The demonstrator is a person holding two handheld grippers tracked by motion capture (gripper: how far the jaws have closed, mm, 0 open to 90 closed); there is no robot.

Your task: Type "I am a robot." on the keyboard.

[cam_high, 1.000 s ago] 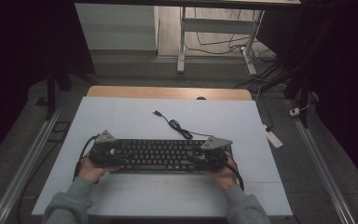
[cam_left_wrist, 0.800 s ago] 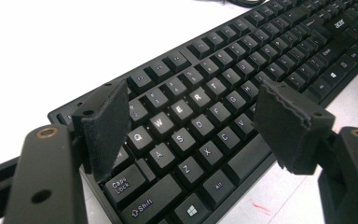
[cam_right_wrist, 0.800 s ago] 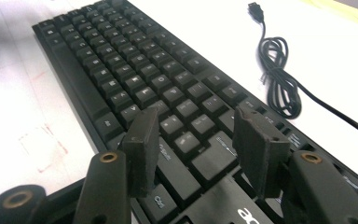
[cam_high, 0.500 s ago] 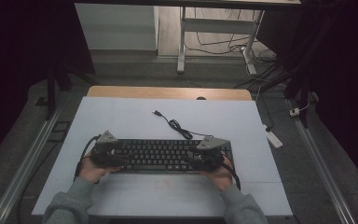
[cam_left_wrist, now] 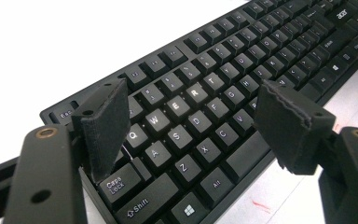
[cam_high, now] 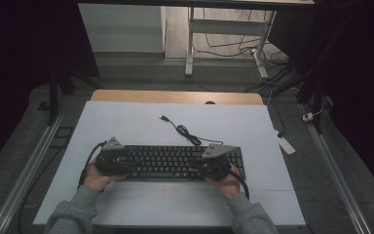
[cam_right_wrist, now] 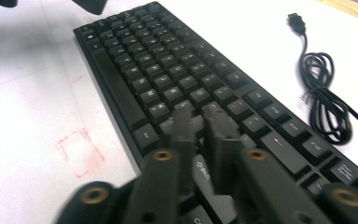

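My right jaws have just been closing and now stand nearly together, nothing between them, their tips low over the keys at the right end of the keyboard (cam_right_wrist: 177,88); I read that as narrowing them to press a single key. The right gripper (cam_right_wrist: 200,119) needs a slim tip for that. My left gripper (cam_left_wrist: 191,126) stands released, jaws wide, straddling the letter keys at the keyboard's left end, one pad (cam_left_wrist: 103,126) beside Caps Lock, probably to steady the board. The cable (cam_right_wrist: 324,88) lies coiled beyond the right jaws on the table (cam_high: 126,122).
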